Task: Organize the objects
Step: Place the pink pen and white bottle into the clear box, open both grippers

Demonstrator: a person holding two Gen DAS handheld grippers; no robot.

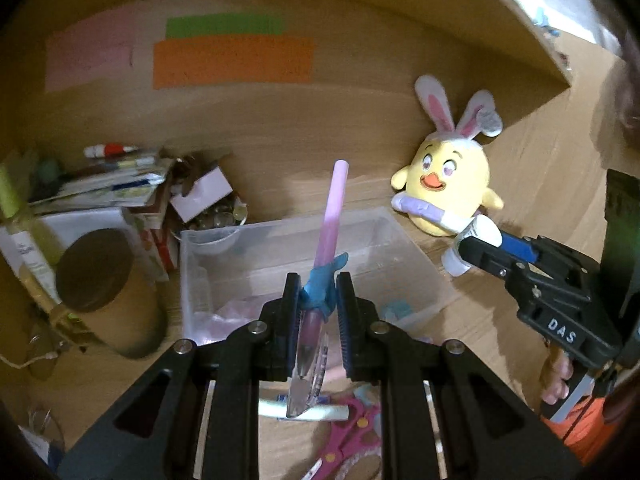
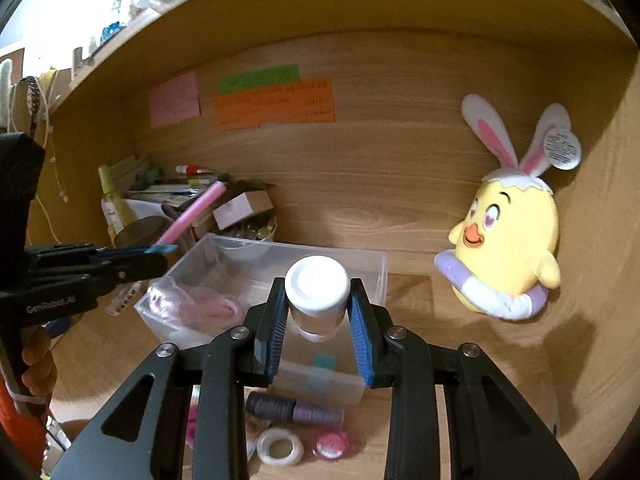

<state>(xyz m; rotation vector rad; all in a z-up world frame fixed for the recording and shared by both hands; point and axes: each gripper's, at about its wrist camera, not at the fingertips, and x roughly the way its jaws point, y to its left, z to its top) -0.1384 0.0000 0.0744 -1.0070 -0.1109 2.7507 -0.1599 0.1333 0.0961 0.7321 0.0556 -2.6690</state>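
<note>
My left gripper (image 1: 318,300) is shut on a pink pen with a blue figure on it (image 1: 330,216) and a clear cap end, held above the clear plastic bin (image 1: 404,240). It shows in the right wrist view (image 2: 160,250) with the pen (image 2: 192,212) sticking up. My right gripper (image 2: 318,300) is shut on a small clear jar with a white lid (image 2: 316,282), above the bin (image 2: 376,264). In the left wrist view the right gripper (image 1: 476,248) holds the jar (image 1: 480,232) beside the bin's right end. Pink cord (image 2: 204,304) lies in the bin.
A yellow chick plush with bunny ears (image 2: 508,252) leans at the right. Clutter stands left: a brown tub (image 1: 100,276), boxes, a bottle (image 2: 110,196). Pink scissors (image 1: 348,436), a purple tube (image 2: 292,408), a tape roll (image 2: 280,448) and a small pink pot (image 2: 332,444) lie in front of the bin.
</note>
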